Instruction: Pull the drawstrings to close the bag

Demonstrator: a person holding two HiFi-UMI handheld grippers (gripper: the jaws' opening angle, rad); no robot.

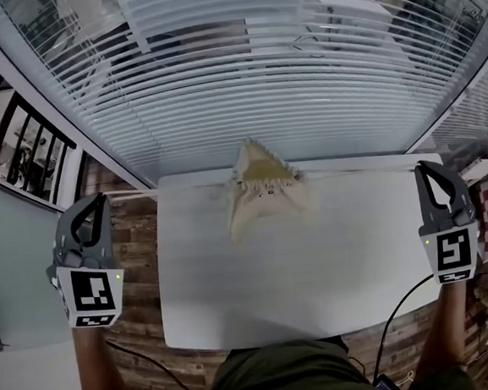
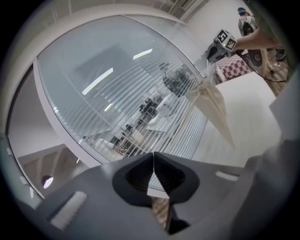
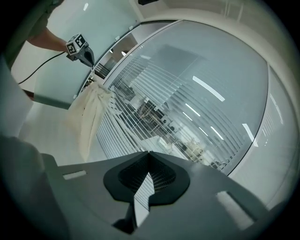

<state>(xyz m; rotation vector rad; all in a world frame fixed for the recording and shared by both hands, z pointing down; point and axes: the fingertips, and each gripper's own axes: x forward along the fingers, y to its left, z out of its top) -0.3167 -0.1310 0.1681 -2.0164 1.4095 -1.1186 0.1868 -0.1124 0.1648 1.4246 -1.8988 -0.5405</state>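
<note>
**We hold the bag strung between both grippers**

The cream bag (image 1: 265,196) sits at the far middle edge of the white table (image 1: 318,268), well apart from either hand. We see the left gripper (image 1: 101,196) with jaws pressed together on the left drawstring (image 1: 184,187). The right gripper (image 1: 420,166) is likewise clamped on the right drawstring (image 1: 361,169).

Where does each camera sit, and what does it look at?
Head view: on the person's head, looking down at table, bag, left gripper, right gripper, each shut on a drawstring; forearms show.
Left gripper view: rides it, faces blinds, bag, right gripper; far arm shows.
Right gripper view: likewise, facing the left gripper.
Shared: all see the bag.
</note>
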